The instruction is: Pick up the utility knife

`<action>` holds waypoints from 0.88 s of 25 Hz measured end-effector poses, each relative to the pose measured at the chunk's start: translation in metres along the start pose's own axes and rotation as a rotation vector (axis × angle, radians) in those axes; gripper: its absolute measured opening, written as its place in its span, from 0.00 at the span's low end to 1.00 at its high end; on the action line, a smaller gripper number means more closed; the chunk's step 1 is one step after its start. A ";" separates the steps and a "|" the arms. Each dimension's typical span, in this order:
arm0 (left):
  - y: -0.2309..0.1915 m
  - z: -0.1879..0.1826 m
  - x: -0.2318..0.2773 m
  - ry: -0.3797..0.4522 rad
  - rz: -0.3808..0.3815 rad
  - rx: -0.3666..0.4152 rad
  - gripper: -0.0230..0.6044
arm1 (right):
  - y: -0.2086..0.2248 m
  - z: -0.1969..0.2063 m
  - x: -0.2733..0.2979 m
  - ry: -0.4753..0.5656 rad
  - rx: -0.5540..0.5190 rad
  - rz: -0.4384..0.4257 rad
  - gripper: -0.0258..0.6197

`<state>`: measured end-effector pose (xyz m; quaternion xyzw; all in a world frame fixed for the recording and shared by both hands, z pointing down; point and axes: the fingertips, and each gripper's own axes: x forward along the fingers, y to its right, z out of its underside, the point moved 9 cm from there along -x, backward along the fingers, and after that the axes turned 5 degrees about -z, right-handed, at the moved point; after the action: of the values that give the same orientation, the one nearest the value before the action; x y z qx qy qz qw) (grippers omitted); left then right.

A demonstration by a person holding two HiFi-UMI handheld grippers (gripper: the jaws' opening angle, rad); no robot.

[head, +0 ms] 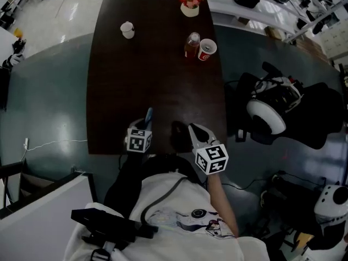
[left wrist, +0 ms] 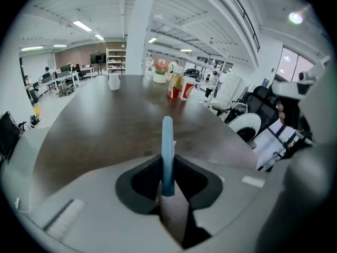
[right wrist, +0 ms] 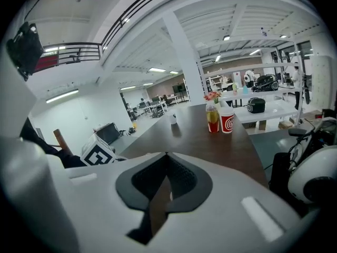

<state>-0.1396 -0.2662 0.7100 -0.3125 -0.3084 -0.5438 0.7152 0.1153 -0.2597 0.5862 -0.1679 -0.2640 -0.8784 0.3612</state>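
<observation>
Blue utility knife (left wrist: 167, 141) is pinched in my left tool (left wrist: 167, 161), poking out past its tips; right tool (right wrist: 166, 157) beside it is closed up, empty.

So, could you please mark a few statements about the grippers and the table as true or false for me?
1. The left gripper holds the blue utility knife. True.
2. The right gripper also grips something. False: its jaws are together, with nothing between them.
3. The red cup stands beside the bottle. True.
4. The flower pot stands at the near edge of the table. False: it stands at the far end.
</observation>
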 end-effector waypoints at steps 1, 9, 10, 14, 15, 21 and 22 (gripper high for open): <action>0.000 -0.005 -0.006 0.028 -0.001 -0.004 0.15 | -0.002 -0.001 0.001 0.006 -0.002 -0.007 0.04; 0.000 -0.049 -0.059 0.242 -0.008 -0.040 0.15 | -0.010 -0.016 0.004 0.078 -0.029 -0.044 0.04; 0.001 -0.055 -0.066 0.269 -0.005 -0.048 0.15 | -0.010 -0.019 0.004 0.088 -0.034 -0.046 0.04; 0.004 -0.072 -0.092 0.358 -0.002 -0.063 0.15 | -0.011 -0.030 0.009 0.126 -0.053 -0.056 0.04; 0.005 -0.076 -0.099 0.378 -0.004 -0.064 0.15 | -0.012 -0.034 0.009 0.135 -0.059 -0.055 0.04; 0.016 -0.098 -0.135 0.523 -0.047 -0.047 0.15 | -0.014 -0.066 0.004 0.248 -0.091 0.060 0.04; 0.018 -0.102 -0.142 0.551 -0.058 -0.041 0.15 | -0.016 -0.072 0.001 0.275 -0.108 0.067 0.04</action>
<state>-0.1427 -0.2594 0.5346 -0.1586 -0.0998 -0.6345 0.7499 0.0950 -0.2928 0.5233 -0.0738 -0.1587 -0.8935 0.4136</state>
